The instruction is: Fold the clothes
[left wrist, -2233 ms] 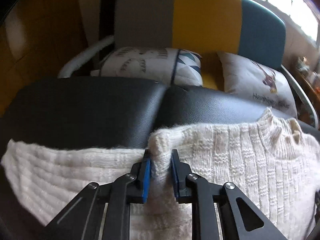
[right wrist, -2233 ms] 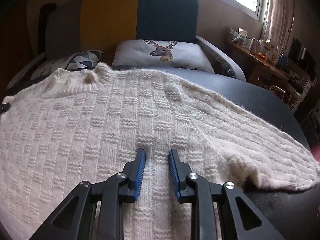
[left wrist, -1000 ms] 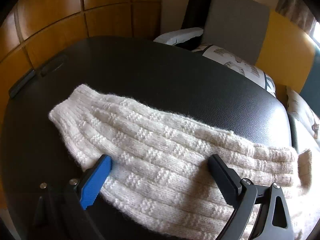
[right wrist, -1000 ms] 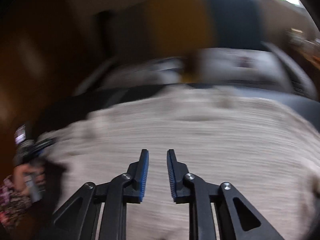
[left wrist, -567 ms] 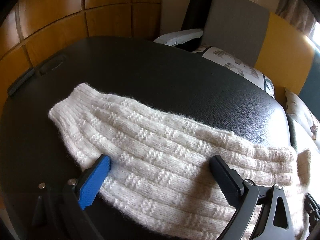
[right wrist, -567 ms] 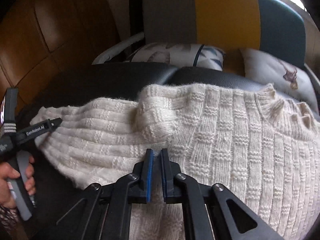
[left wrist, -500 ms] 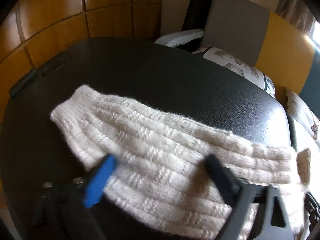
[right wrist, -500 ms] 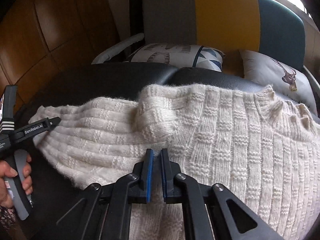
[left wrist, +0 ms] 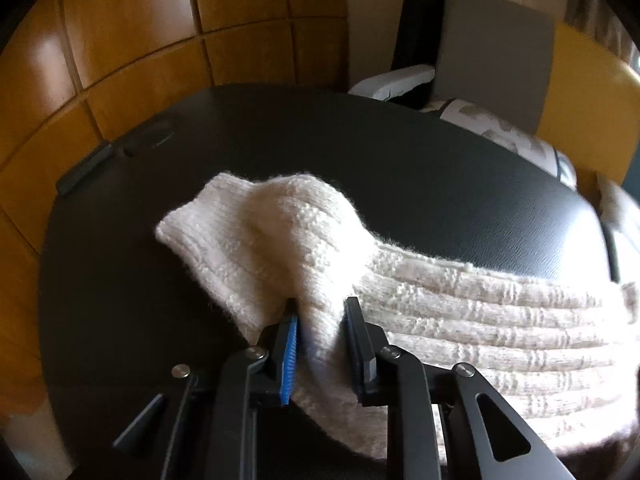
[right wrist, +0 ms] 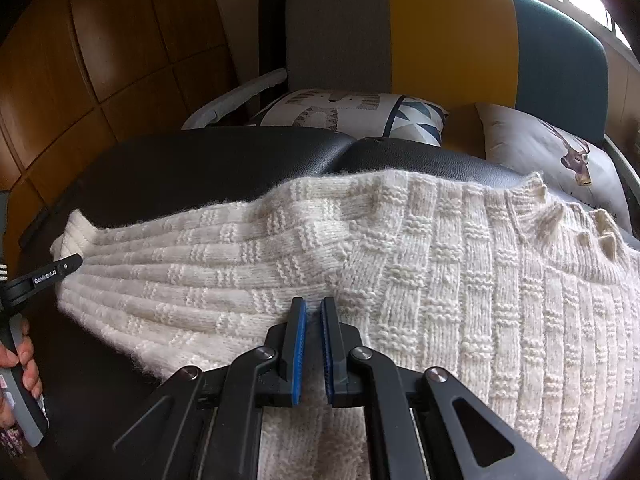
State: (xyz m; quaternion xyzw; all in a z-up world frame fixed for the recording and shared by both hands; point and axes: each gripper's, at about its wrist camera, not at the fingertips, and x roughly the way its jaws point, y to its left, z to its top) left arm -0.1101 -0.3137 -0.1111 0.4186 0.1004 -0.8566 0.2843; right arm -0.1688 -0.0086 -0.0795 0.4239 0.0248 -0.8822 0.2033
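The left claw [left wrist: 320,320] is closing on the cream sweater's sleeve [left wrist: 280,232] while the right claw [right wrist: 311,320] is pinching the underarm knit, so a shallow, fuzzy bite is risking the sleeve slipping free mid-fold.

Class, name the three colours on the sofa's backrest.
Grey, yellow and teal panels on the sofa backrest, clearest in the right wrist view.
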